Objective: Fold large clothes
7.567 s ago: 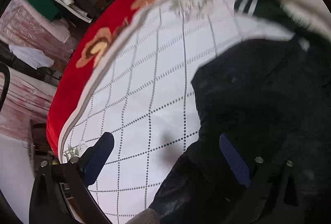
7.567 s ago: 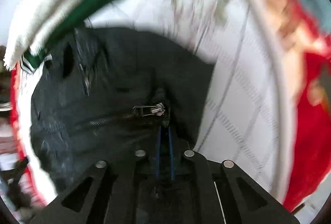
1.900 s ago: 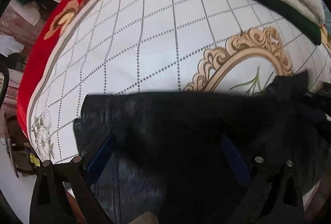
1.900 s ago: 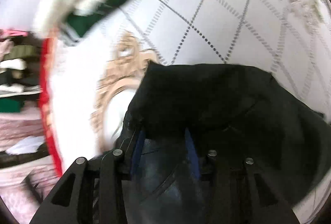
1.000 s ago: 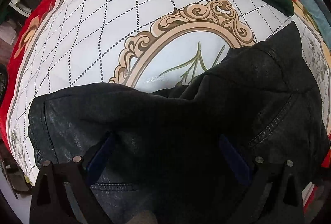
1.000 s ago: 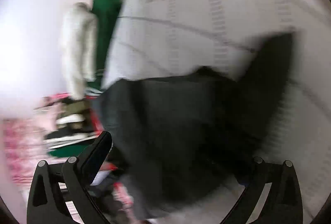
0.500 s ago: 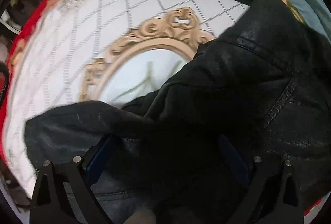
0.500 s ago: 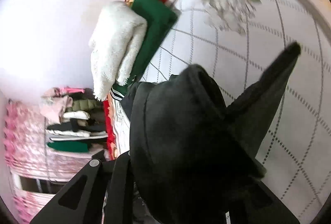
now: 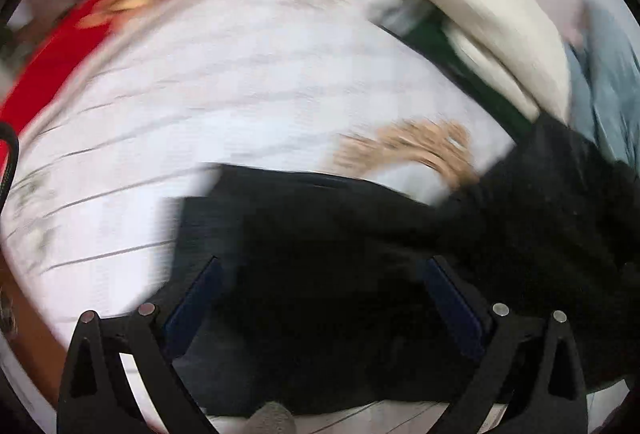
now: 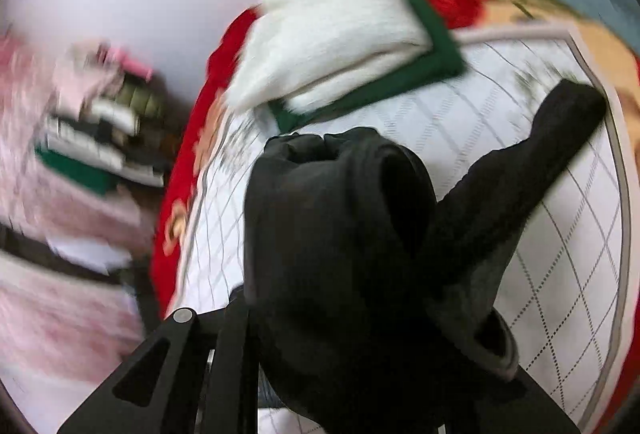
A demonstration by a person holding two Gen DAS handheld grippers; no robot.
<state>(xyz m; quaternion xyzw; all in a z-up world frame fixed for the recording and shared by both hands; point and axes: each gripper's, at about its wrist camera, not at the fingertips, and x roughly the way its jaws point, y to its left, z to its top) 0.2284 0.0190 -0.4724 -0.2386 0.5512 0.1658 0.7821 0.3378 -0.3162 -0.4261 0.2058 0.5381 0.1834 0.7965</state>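
Left wrist view: looks forward and down along its two spread blue-padded fingers (image 9: pixel 452 304), close over the black denim jacket (image 9: pixel 360 254) on the white diamond-quilted bedspread (image 9: pixel 200 93); heavily blurred. Right wrist view: tilted, very near the black denim jacket (image 10: pixel 340 234), which drapes over its mount. Both share the bedspread (image 10: pixel 560 274) and the folded white-and-green fleece garment (image 9: pixel 500 45) (image 10: pixel 340 33) ahead.

Black jacket (image 9: pixel 360 254) bunched, partly lifted off patterned bedspread (image 9: pixel 200 93).
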